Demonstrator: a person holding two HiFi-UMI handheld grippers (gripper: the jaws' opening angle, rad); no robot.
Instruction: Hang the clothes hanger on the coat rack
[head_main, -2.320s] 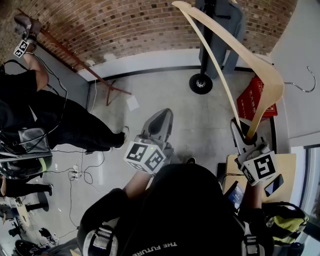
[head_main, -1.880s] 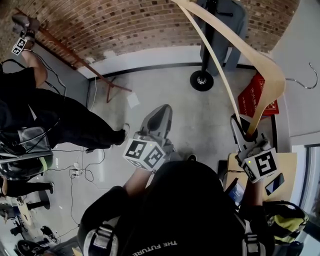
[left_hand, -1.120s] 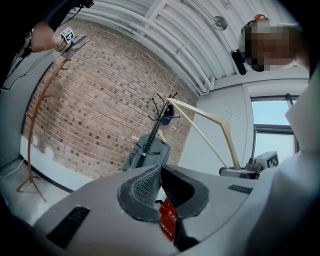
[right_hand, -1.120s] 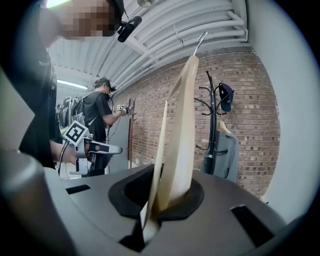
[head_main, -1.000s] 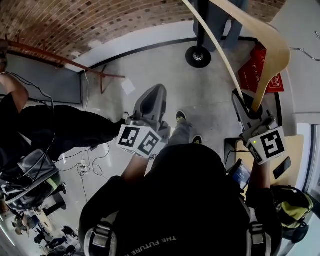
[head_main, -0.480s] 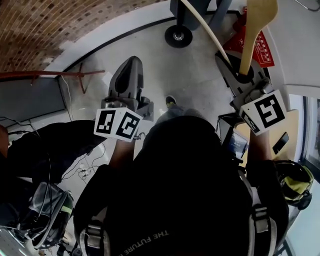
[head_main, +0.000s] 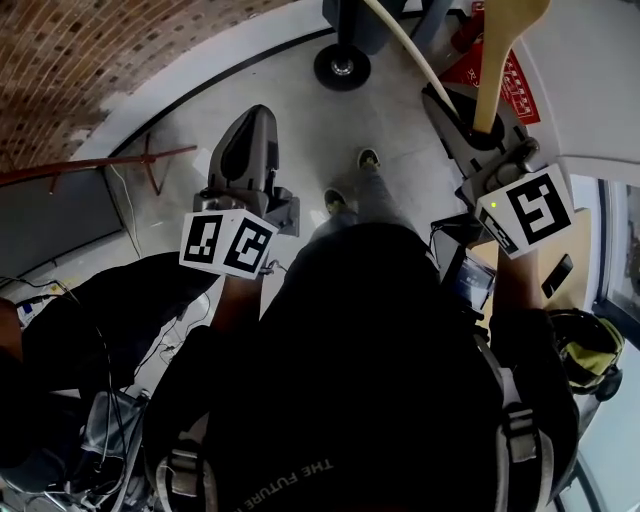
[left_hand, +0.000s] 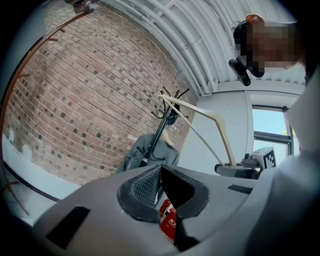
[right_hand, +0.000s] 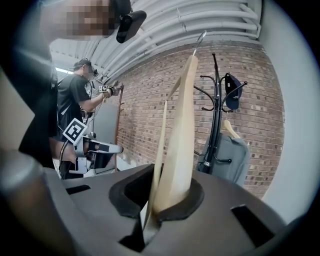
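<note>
My right gripper (head_main: 478, 128) is shut on the lower end of a pale wooden clothes hanger (head_main: 503, 35), which rises out of the top of the head view. From the right gripper view, the hanger (right_hand: 181, 140) stands up out of the jaws with its metal hook (right_hand: 200, 39) at the top. The black coat rack (right_hand: 216, 117) stands just right of it and carries a grey jacket (right_hand: 229, 156) and a dark cap (right_hand: 231, 96). Its round base (head_main: 342, 66) lies ahead on the floor. My left gripper (head_main: 248, 152) is shut and holds nothing; it points level toward the rack (left_hand: 161, 131).
A brick wall (head_main: 90, 70) runs behind the rack. A red box (head_main: 512, 82) sits on the floor at the right, with a wooden desk (head_main: 560, 255) beside me. Another person in black (right_hand: 75, 102) stands at the left with grippers. Cables (head_main: 185, 330) trail on the floor.
Both grippers have moved forward toward the coat rack, whose base now lies closer. The hanger stays in the right gripper. The left gripper stays shut.
</note>
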